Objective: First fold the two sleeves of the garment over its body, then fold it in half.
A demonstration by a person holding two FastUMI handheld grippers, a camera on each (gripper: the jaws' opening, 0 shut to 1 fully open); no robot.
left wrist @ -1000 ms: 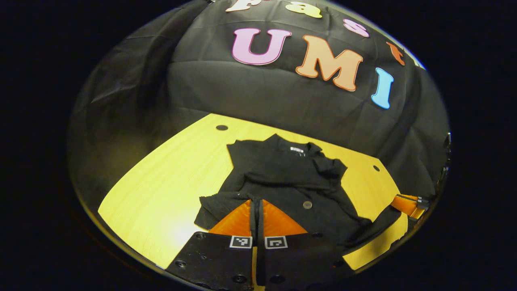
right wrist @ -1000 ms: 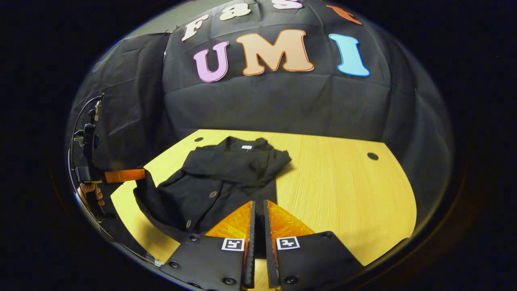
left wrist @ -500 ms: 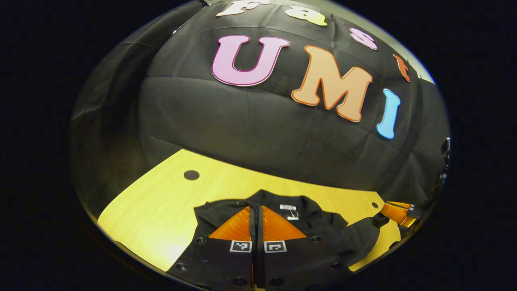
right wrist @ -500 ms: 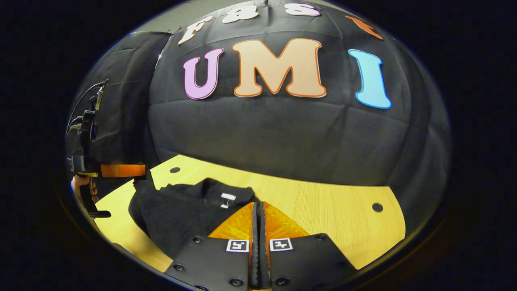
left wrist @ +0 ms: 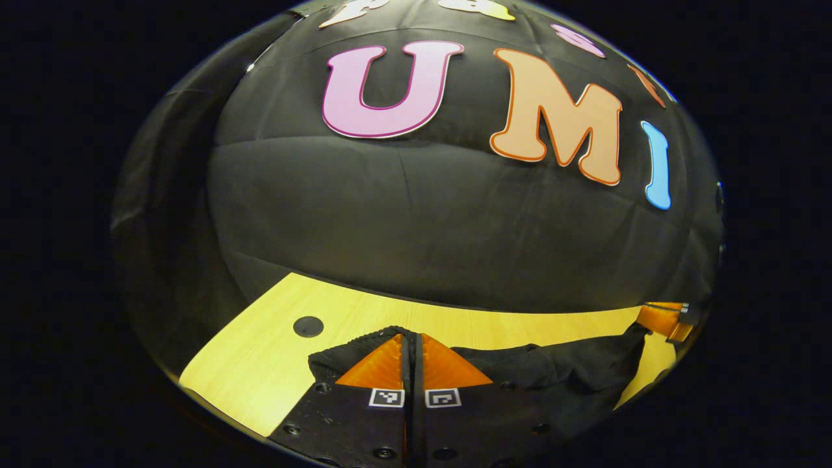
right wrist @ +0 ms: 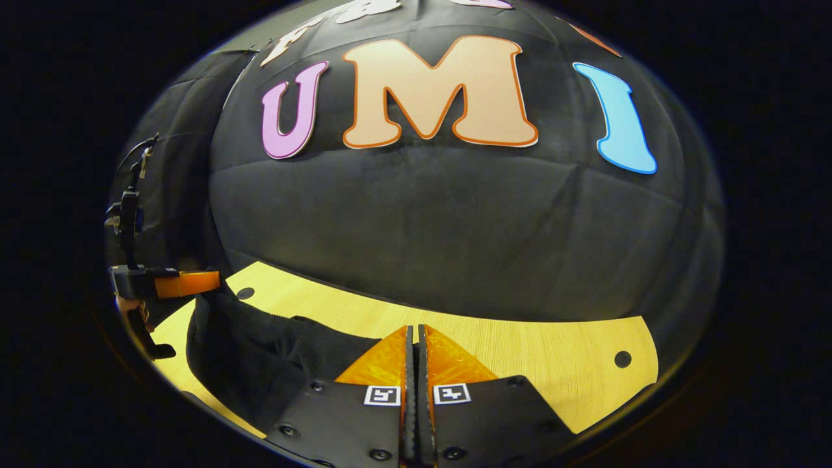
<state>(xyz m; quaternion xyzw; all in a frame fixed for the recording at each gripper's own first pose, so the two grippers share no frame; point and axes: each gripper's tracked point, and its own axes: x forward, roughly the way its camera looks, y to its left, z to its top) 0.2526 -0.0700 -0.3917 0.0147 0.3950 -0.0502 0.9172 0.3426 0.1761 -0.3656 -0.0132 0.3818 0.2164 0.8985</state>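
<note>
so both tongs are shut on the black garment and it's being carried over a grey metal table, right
Not quite: the table is light yellow wood, not grey metal, as the right gripper view shows. The rest holds: the left tongs and right tongs are both shut on the black garment.

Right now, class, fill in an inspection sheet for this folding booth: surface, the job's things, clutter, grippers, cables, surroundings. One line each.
Surface: light wooden table with round dark holes, one at.
Job's things: black garment, its edge stretched between the two grippers and draped toward the table.
Clutter: nothing seen.
Grippers: left gripper has its fingers closed with cloth at the tips; right gripper likewise. Each also appears at the far end of the cloth in the other's view.
Cables: thin cable rising above the left gripper's body in the right gripper view.
Surroundings: black cloth booth wall behind the table.
</note>
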